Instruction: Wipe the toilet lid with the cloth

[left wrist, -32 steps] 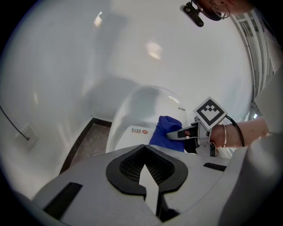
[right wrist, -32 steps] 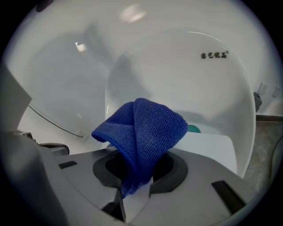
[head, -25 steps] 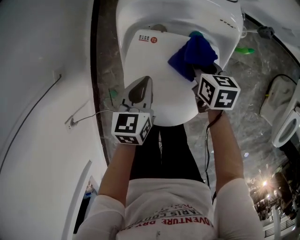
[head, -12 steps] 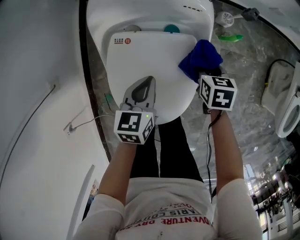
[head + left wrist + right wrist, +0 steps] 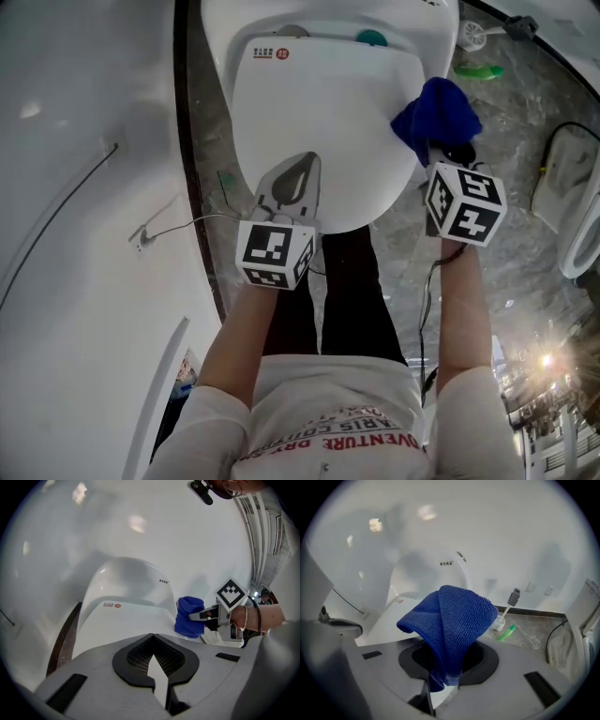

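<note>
Cloth (image 5: 438, 117), blue and bunched, is pinched in the right gripper (image 5: 448, 155) at the right edge of the lid (image 5: 323, 112), partly over the floor (image 5: 525, 131); we cannot tell whether it touches the lid. In the right gripper view its folds stand up out of the jaws, which are clamped on its lower end. We hold the left gripper (image 5: 298, 173) over the front of the lid, its jaws drawn together with nothing between them. The lid is white, glossy and shut; near its back edge we see a small label (image 5: 269, 53) with a red mark and a teal spot (image 5: 372, 37). The floor is grey marbled stone; on it, to the right of the toilet, lie a green bottle (image 5: 478, 70) and a white brush (image 5: 473, 33) in its base. To the left runs a pale, smooth wall (image 5: 84, 187) with a thin cable (image 5: 56, 234) across it.
</note>
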{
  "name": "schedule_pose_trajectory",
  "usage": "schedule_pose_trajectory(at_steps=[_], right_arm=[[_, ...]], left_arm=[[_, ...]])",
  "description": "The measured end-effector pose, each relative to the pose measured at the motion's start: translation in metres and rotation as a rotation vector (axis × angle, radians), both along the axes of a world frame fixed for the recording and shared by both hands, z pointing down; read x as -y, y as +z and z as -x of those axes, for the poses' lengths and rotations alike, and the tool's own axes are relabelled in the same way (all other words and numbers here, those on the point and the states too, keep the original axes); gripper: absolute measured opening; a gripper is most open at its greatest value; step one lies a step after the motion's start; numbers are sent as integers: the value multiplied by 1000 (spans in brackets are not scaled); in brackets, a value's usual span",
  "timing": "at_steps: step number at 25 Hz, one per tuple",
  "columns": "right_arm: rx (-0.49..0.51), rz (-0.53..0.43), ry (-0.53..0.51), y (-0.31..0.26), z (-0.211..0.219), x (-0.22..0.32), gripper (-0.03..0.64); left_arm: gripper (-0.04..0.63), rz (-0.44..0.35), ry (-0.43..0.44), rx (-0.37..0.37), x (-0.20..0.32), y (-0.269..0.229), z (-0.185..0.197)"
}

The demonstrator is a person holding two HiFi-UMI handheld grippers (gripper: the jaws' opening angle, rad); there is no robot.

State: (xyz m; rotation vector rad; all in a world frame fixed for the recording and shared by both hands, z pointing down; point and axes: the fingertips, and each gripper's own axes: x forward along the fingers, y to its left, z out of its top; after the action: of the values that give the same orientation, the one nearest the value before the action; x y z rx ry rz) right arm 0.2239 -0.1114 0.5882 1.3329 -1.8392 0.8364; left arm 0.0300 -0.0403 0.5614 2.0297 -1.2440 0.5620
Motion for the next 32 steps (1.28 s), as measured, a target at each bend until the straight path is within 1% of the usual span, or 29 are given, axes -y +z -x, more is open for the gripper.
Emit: schedule_pose_trajectory(at_steps=[3,5,8,12,14,16,18,20,22,24,28,32], right_arm=[[153,-16,8,-20,57,-10,87],[229,1,-35,-25,107,-23,87],[274,40,-141,-22,184,-47,87],[311,83,-254,-12,277,-75,87],[321,96,-295,-5,313,-85,87],[321,111,-308,4,340,-88,87],[306,119,-304,15,356,-86,87],[260,111,-297,27,361,-82,87],[205,98,-283,38,357,-76,87],[170,92,-258,46,348,-72,87],[178,76,-213,48,335,-71,87],[169,54,-190,45,321,-72,87]], left_arm=[[6,3,-22,15,-15,-2,35],[6,5,-40,29,-25,-3,62],[6,8,-83,57,-38,-4,109],[6,16,-137,82,-50,0,168],[6,22,-158,85,-58,3,189],[6,34,-169,80,-67,9,205],[6,46,-168,79,-76,14,216],[6,50,-160,74,-83,17,224],[6,51,-155,61,-88,20,229],[6,51,-150,50,-91,24,234],[6,49,-104,58,-96,29,239],[6,60,-41,69,-102,32,229]])
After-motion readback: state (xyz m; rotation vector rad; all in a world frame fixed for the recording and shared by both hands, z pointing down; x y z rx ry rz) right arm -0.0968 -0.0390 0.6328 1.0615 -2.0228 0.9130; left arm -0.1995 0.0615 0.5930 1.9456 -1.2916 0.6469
